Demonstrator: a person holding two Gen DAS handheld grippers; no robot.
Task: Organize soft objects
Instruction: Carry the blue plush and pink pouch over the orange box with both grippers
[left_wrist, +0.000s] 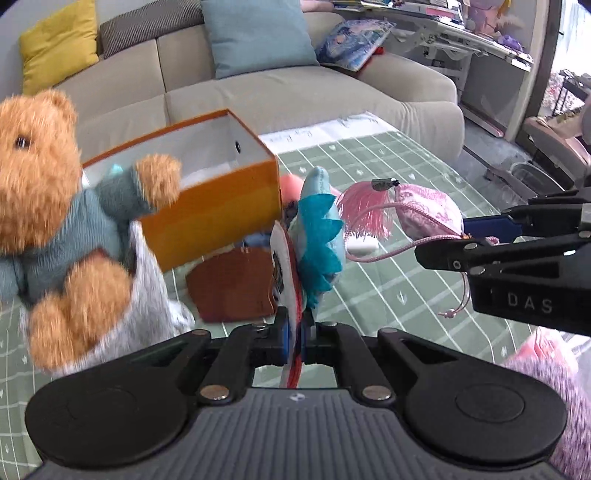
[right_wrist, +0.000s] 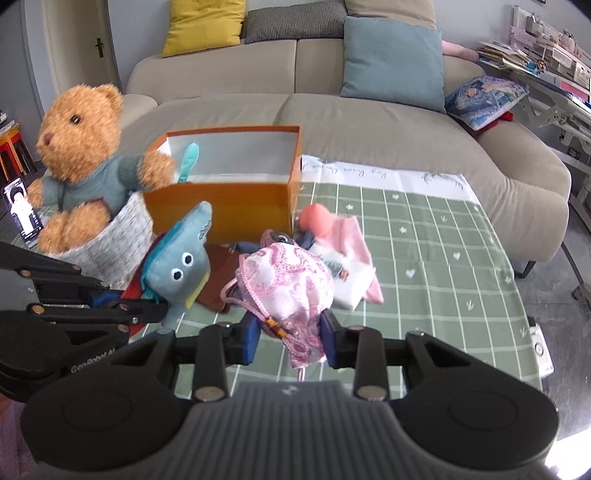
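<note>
Left tongs (left_wrist: 294, 345), nearly closed, pinch the blue plush fish toy (left_wrist: 317, 236) at lower centre; right tongs (right_wrist: 290, 338), part-open, grip the pink patterned drawstring pouch (right_wrist: 286, 282).

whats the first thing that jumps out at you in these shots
The brown teddy bear in a teal sweater, sitting in a grey fabric basket left of the open orange box. In front, the left claw pinches a blue plush dinosaur, and the right claw grips a pink patterned pouch.

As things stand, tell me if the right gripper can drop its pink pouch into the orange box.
Probably yes. The right gripper holds the pink pouch, the orange box stands open-topped just ahead, and nothing blocks the way but low toys.
</note>
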